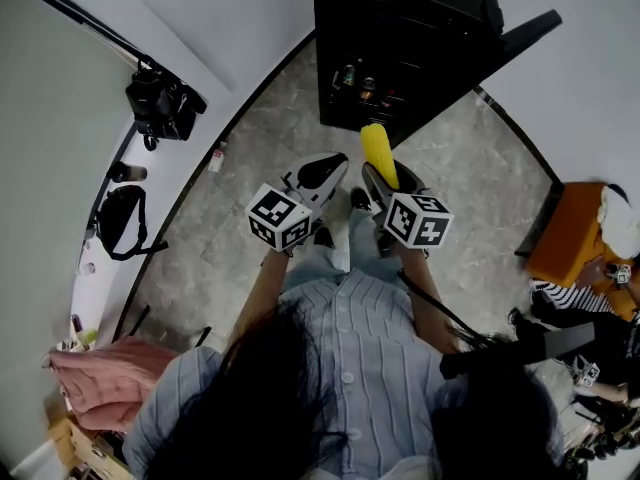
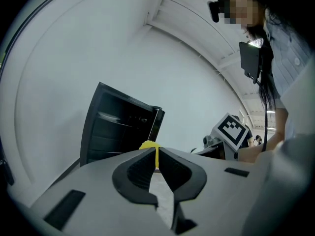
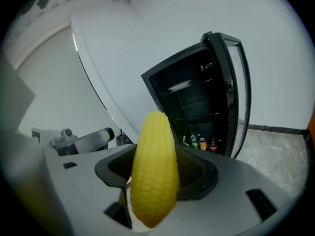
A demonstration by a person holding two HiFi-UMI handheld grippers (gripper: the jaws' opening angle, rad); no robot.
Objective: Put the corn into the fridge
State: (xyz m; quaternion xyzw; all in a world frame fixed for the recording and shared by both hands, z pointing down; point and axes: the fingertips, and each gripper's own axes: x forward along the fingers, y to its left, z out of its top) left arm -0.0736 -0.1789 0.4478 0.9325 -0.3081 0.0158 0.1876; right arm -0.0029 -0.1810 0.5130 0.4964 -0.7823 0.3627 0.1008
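Observation:
The yellow corn stands upright in my right gripper, which is shut on it. Ahead on the floor is the black fridge, its door swung open to the right. Its shelves are dark and mostly bare, with a few drink bottles low down. My left gripper hovers beside the right one, shut with nothing in it. A sliver of the corn shows past its jaw tips.
Two black bags lie along the left wall, with a pink cloth nearer me. At the right are an orange piece of furniture and a seated person in stripes. Grey stone floor stretches to the fridge.

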